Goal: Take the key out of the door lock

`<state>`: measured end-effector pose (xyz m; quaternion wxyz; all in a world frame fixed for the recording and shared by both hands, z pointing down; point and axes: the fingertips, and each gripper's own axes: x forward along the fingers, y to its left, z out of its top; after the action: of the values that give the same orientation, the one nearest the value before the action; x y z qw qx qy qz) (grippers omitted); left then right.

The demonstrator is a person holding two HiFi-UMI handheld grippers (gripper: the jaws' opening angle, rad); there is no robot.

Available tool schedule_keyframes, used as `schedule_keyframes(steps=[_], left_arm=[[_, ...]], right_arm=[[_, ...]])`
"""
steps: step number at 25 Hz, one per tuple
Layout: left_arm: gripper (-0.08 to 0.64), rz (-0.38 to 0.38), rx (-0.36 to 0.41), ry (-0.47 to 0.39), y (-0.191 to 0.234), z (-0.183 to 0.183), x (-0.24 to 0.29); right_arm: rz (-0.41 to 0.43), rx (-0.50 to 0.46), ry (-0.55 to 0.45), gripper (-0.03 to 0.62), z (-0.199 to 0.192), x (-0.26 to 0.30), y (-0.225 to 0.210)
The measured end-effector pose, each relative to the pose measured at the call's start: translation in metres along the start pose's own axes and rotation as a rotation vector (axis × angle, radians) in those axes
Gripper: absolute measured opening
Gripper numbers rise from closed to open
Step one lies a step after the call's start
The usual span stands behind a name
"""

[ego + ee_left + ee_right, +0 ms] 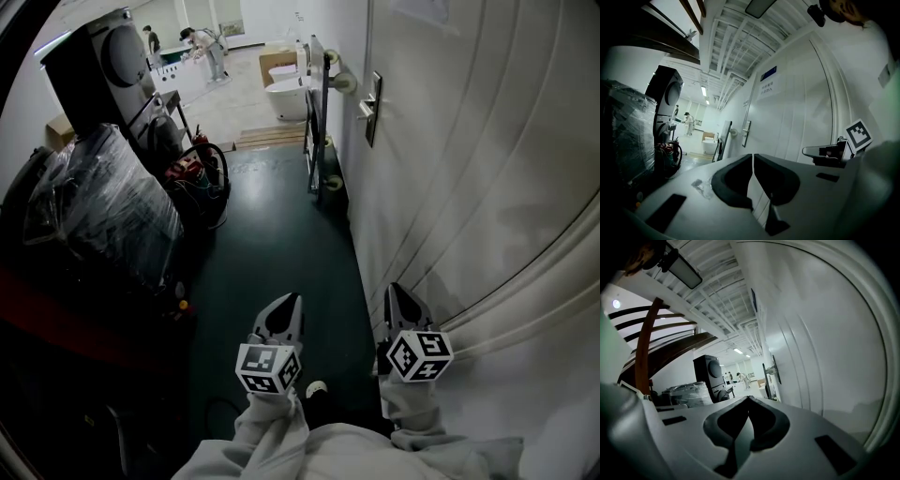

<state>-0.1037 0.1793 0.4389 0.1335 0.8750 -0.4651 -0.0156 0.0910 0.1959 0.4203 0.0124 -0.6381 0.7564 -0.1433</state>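
A white door (pixel 469 169) fills the right side of the corridor. Its metal lock plate with a lever handle (pixel 372 108) is far ahead of both grippers, and is also seen small as the lock plate (pixel 746 133) and the lock plate (pixel 774 369). No key can be made out at this distance. My left gripper (pixel 288 300) is held low over the dark floor, shut and empty, as its tips (pixel 753 155) show. My right gripper (pixel 397 291) is close beside the door, shut with nothing in it, its tips (pixel 748 398) meeting.
A plastic-wrapped stack (pixel 103 202) and a tall black machine (pixel 108 66) line the left side. Red gear with hoses (pixel 197 173) sits on the dark floor (pixel 272 244). A framed panel (pixel 317 112) leans by the door. White tubs (pixel 286 94) and people (pixel 202 42) are far ahead.
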Motion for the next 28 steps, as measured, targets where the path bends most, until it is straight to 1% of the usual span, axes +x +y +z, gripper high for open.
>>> schedule_keyframes(steps=[8,16,20,24,28], left_arm=[[0.021,-0.025,0.011,-0.012,0.025,0.011,0.023],[0.021,-0.037,-0.022,0.025,0.036,-0.008,0.020],[0.021,-0.021,-0.032,0.037,0.046,-0.013,0.019],[0.021,0.008,-0.038,0.028,0.061,-0.011,0.025],[0.021,0.008,-0.038,0.015,0.068,-0.005,0.039]], right_arm=[[-0.002,-0.017,-0.016,0.051,0.007,0.036,0.008],[0.002,-0.030,0.048,0.051,-0.013,0.050,0.019],[0.012,-0.032,0.069,0.051,-0.016,0.064,0.023],[0.025,-0.053,0.070,0.051,-0.011,0.079,0.025],[0.023,-0.059,0.060,0.051,-0.004,0.091,0.021]])
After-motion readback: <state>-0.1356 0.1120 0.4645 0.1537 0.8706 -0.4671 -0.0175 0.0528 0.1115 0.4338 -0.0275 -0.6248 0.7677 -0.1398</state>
